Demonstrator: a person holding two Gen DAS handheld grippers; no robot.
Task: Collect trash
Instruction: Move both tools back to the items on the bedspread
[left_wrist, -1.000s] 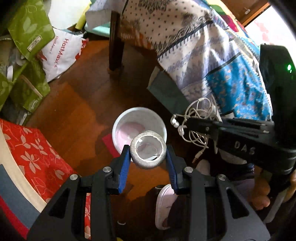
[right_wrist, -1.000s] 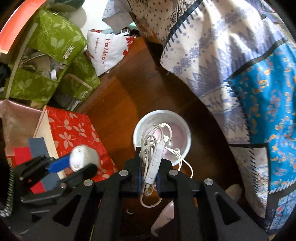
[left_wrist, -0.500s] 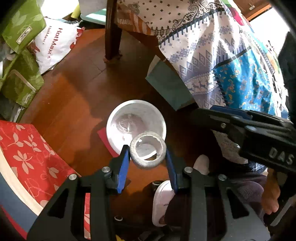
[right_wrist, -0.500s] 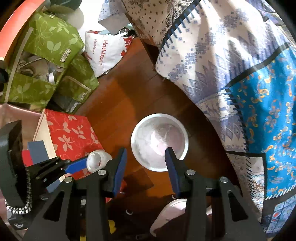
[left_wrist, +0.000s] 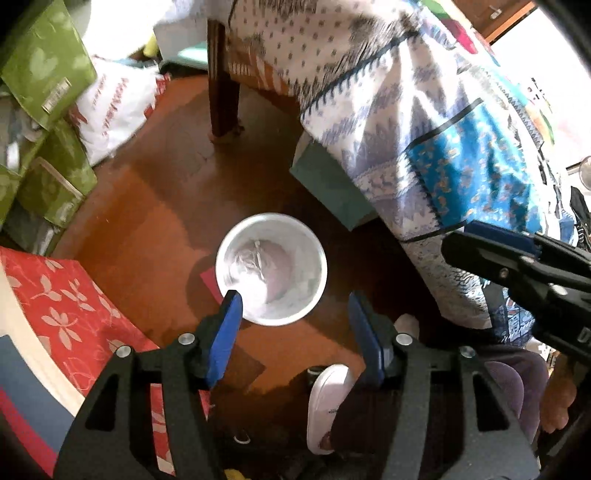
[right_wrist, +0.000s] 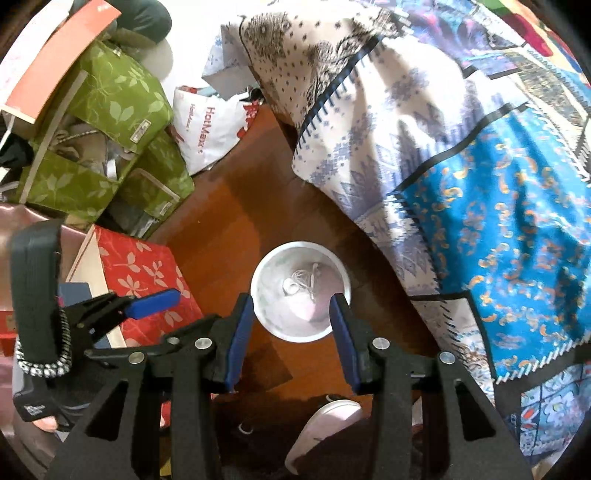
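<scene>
Bin stands upright, mouth up; left gripper opening, right gripper apart, both empty.

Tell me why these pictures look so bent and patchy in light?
Left wrist view: fisheye lens bows the edges, dark corners, window glare top right, green boxes smeared by blur. Right wrist view: same bulging, sharper, the white bin bright, the floor below in shadow.

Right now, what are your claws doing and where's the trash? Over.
Left claw opening, nothing between the pads. Right claw open, empty. White earphone cord lying in the white bin on the floor. Nothing blocking the bin.
</scene>
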